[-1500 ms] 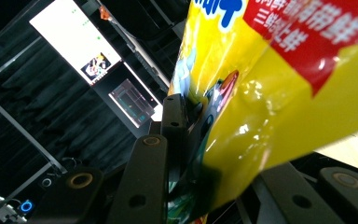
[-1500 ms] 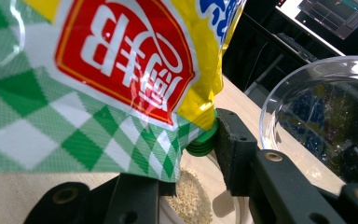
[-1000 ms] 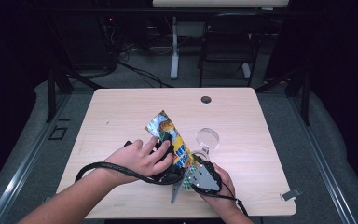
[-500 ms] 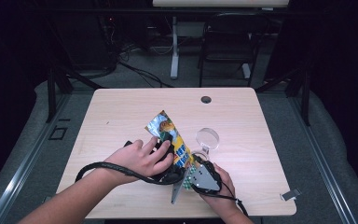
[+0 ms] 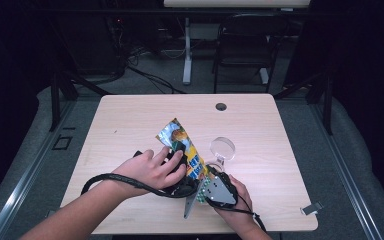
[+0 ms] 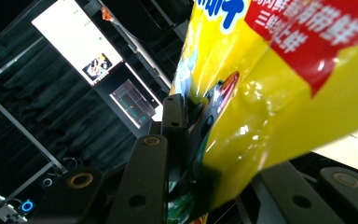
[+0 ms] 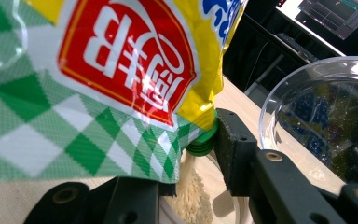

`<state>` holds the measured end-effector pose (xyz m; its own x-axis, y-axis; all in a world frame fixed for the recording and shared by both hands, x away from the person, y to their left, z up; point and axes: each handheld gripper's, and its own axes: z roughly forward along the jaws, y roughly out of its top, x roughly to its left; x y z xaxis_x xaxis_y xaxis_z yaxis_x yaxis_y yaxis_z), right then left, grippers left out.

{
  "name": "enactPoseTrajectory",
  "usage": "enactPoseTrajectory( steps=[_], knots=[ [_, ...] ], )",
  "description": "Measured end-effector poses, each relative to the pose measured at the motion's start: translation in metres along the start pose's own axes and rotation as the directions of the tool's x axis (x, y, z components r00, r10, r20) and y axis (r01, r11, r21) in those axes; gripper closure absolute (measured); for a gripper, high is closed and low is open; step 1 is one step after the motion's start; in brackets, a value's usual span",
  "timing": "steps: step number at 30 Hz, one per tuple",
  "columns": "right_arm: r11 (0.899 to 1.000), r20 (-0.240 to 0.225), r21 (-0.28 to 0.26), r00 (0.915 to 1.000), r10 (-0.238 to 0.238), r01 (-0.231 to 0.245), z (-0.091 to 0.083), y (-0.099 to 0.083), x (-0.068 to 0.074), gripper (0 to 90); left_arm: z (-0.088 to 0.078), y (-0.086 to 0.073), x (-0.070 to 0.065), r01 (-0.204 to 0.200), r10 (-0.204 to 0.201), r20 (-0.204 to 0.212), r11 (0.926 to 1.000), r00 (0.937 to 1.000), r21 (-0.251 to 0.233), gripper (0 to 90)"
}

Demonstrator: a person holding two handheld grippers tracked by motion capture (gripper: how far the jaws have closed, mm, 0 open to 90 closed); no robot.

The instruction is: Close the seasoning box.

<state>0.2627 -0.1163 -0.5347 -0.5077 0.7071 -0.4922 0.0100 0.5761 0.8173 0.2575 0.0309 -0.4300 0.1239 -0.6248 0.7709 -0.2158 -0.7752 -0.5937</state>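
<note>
Wooden table (image 5: pixel 130 120): left gripper (image 5: pixel 177 152) pinches yellow seasoning bag (image 5: pixel 182 145); right gripper (image 5: pixel 211 181) clamps its bottom, granules (image 7: pixel 193 198) pouring beside clear bowl (image 5: pixel 222 148).

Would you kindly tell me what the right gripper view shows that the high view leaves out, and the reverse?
Right gripper view: pale grains falling from a green spout. High view: the left hand and right hand side by side, and the table with its round hole. Both: the yellow bag and the clear bowl.
</note>
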Motion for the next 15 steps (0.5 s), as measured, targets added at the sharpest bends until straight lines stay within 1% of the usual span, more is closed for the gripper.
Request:
enactPoseTrajectory(
  steps=[6,15],
  knots=[
    [1.0,0.002,0.003,1.0,-0.001,0.001,0.0002,-0.0002,0.0002,70.5,0.0003,0.0008,-0.0005,0.002,-0.002,-0.006,1.0,1.0,-0.005,79.2],
    [1.0,0.002,0.003,1.0,-0.001,0.001,0.0002,-0.0002,0.0002,70.5,0.0003,0.0006,-0.0009,0.001,-0.001,-0.002,1.0,1.0,-0.005,79.2]
  ],
)
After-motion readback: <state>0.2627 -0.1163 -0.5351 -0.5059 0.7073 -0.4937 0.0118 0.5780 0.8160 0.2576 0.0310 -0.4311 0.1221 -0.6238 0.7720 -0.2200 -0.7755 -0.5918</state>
